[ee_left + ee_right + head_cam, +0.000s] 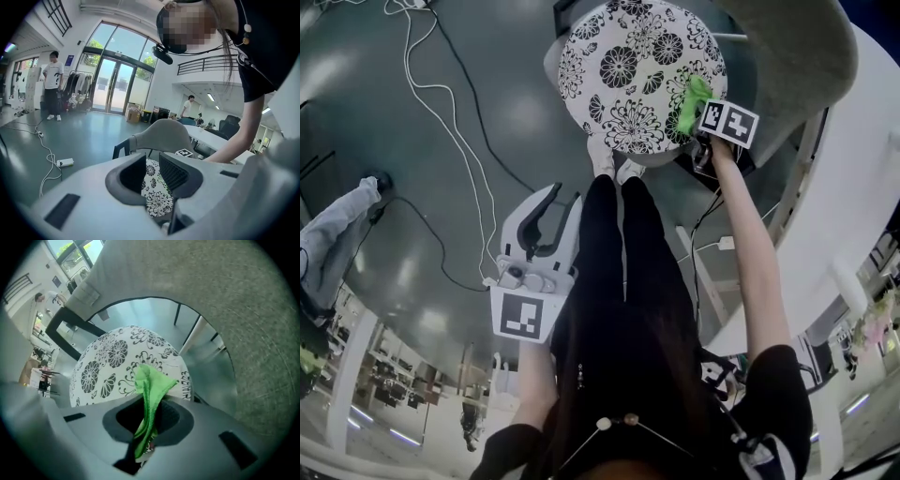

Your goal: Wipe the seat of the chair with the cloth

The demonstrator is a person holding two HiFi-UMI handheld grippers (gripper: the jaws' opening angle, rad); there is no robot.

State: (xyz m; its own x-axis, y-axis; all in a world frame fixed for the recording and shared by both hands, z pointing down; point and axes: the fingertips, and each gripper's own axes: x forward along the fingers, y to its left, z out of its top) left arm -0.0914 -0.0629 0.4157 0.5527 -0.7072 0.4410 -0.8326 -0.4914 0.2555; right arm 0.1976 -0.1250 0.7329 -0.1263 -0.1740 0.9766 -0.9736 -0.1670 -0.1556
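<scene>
My right gripper (149, 414) is clamped on a bright green cloth (151, 383), bunched into a limp, creased strip. Its free end fans out at the rim of the chair's round seat (105, 364), white with black flowers. My left gripper (151, 174) hangs empty, jaws apart, well off the seat.

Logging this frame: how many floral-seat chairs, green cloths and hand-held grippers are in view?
floral-seat chair: 1
green cloth: 1
hand-held grippers: 2, the left hand-held gripper and the right hand-held gripper
Total: 4
</scene>
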